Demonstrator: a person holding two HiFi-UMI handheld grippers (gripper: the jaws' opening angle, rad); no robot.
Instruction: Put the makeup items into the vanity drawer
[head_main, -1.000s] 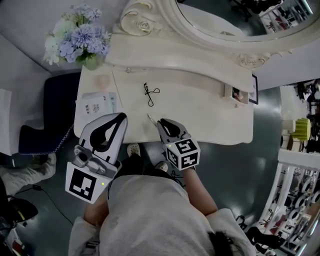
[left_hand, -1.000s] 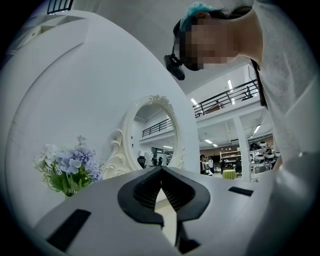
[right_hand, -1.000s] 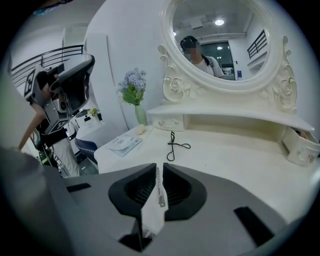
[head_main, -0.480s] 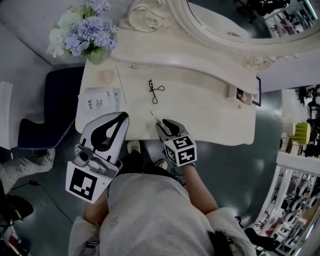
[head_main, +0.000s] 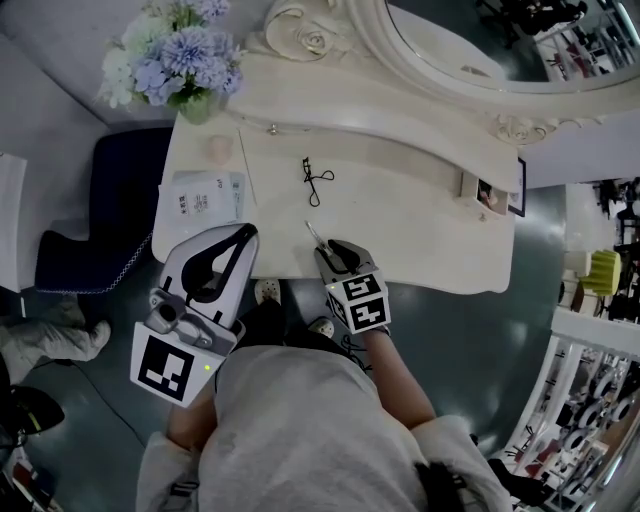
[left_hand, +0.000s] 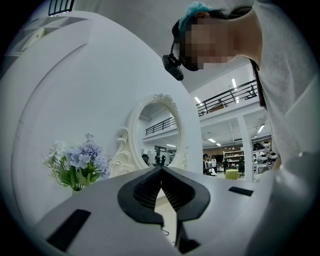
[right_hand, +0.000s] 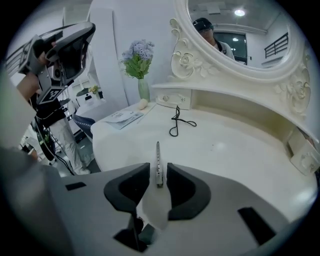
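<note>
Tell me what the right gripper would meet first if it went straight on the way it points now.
The thin metal stick on the tabletop, already between the open jaws of the right gripper. Farther along, slightly right, lies the eyelash curler; depth is hard to judge.

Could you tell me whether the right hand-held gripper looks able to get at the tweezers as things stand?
Probably yes. The tweezers lie flat on the vanity, their near end between the right hand-held gripper's parted jaws, with nothing else close by.
</note>
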